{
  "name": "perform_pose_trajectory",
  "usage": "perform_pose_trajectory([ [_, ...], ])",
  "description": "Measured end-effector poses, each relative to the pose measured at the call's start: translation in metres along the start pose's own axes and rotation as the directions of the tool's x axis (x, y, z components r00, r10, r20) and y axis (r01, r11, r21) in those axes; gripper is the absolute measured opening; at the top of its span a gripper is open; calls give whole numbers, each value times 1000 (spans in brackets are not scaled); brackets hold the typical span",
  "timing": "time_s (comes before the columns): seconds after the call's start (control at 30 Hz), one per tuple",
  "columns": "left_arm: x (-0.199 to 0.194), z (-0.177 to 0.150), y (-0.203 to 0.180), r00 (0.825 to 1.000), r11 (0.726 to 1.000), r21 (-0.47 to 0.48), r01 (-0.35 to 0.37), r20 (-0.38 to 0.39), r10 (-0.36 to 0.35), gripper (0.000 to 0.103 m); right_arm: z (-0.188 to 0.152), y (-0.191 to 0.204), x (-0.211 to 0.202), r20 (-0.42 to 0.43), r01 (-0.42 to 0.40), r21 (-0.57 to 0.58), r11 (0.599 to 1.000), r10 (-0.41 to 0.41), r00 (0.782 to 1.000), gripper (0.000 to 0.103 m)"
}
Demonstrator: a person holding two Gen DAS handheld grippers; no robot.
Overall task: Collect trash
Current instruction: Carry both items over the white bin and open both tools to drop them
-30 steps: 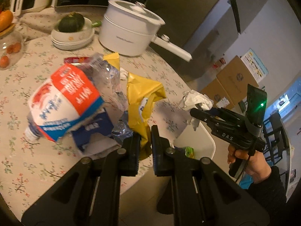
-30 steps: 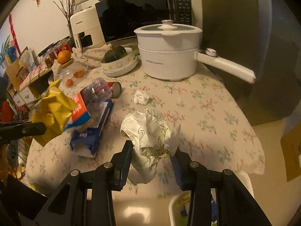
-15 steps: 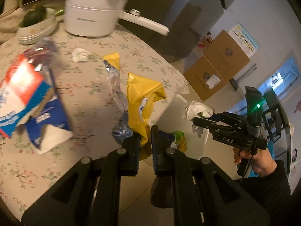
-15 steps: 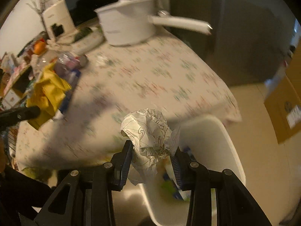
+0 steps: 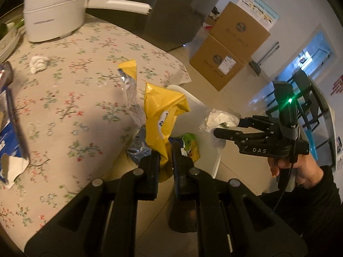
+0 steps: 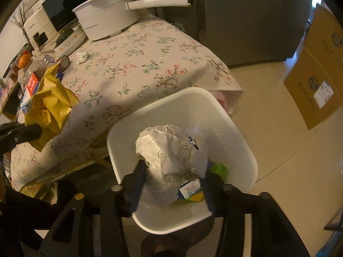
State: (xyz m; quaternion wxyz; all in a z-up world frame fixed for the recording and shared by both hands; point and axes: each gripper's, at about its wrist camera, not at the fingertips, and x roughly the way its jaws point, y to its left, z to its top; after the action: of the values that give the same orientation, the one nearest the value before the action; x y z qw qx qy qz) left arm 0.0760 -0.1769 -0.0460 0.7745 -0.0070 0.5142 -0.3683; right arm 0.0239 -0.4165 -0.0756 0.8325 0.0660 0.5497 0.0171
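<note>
The right gripper (image 6: 173, 184) hangs over the white bin (image 6: 242, 137) at the worktop's (image 6: 150, 49) near corner, placed so that the crumpled paper wad (image 6: 171, 150) falls inside; its jaws have just been opening and the wad sits loose between them. The left gripper (image 5: 166, 165) is nearly closed, pinching a yellow snack bag (image 5: 163, 115) beside the same edge, apparently next to go in. Only the right wrist view shows the bin's contents; the left wrist view shows a tissue (image 5: 38, 63) remaining on the worktop.

Yellow snack bag (image 5: 164, 115); white bin (image 6: 225, 126); floral beige tablecloth (image 6: 139, 64); white pot (image 5: 53, 15).
</note>
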Motion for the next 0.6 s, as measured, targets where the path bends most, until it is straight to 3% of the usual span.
perform_pose_trajectory([
  [0.1,9,0,-7,1000,1000,20,0,-12,0,12,-1,-6,-4,13,1,18,1000,-2,1000,69],
  [0.23,22,0,-14,999,999,44,0,-36,2,12,-1,-11,-8,28,4,33,999,-5,1000,73],
  [0.6,62,-3,-34,996,992,124,-4,-91,15,14,-4,-16,-14,43,24,37,999,-25,999,74],
])
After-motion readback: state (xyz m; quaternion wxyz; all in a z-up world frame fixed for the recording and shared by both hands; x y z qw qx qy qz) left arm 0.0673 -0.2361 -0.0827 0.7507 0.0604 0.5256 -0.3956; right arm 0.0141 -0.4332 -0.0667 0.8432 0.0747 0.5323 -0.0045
